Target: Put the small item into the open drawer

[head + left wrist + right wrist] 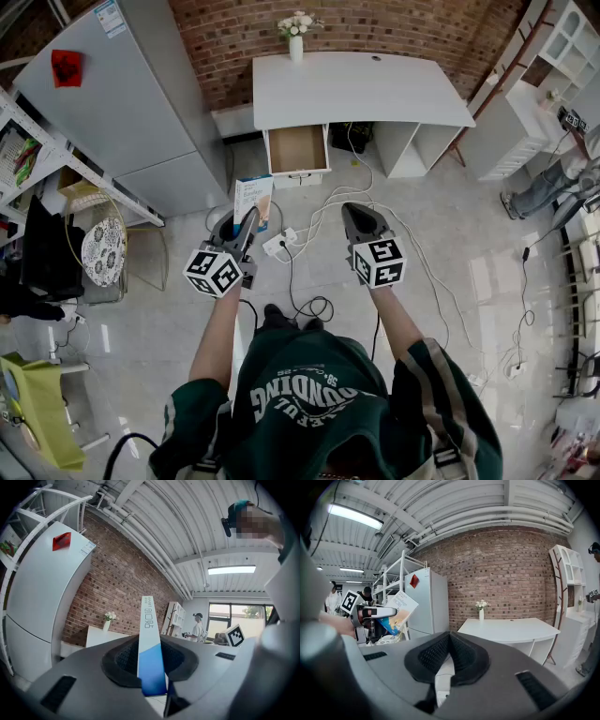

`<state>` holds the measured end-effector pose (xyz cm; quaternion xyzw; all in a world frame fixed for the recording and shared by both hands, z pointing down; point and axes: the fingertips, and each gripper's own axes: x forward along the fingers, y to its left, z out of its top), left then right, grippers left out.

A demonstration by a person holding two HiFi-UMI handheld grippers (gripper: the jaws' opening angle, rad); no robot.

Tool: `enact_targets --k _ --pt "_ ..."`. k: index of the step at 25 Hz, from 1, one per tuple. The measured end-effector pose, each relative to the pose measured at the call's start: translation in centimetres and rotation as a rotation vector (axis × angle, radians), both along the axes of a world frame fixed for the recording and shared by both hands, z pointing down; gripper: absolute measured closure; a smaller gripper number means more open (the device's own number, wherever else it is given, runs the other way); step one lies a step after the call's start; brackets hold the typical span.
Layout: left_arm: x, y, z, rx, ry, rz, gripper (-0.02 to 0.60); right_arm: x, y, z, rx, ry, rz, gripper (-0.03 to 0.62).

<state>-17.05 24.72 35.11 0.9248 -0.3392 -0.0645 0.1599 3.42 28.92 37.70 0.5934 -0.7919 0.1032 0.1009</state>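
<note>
**While the box (253, 197) sits in my left gripper (247, 221)**

Since it is clamped by its lower end, well apart from the open drawer (297, 148), I should hold it upright, step past the cables (309, 234), then lower it inside. My right gripper (354, 212) is closed, empty.

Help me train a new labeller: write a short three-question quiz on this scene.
1. True or false: the right gripper holds something.
2. What is clamped in the left gripper? A) a cup B) a flat box C) a spoon
3. Fill in: the drawer of the white desk is ___ (open or shut).
Key: 1 false; 2 B; 3 open.
</note>
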Motion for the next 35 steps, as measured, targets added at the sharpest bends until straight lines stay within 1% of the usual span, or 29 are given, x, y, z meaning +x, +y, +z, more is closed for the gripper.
enact_targets --k 6,12,17,22,35 --pt "-0.6 0.4 0.1 -0.006 -0.051 0.012 0.495 -0.7 0.2 -0.1 0.026 -0.061 0.021 0.569" --pt "-0.4 0.3 0.1 -0.002 -0.05 0.009 0.495 -0.1 0.1 0.1 0.017 -0.054 0.038 0.569" --pt "-0.6 0.2 0.3 -0.004 -0.053 0.008 0.495 -0.6 0.0 0.4 0.006 -0.061 0.029 0.569" --pt "-0.9 0.4 0.5 -0.007 -0.054 0.006 0.495 -1.1 0.0 0.1 0.017 -0.064 0.026 0.569" --pt "0.1 1.6 0.2 -0.006 -0.05 0.0 0.495 -0.9 1.5 0.2 0.007 -0.085 0.008 0.569"
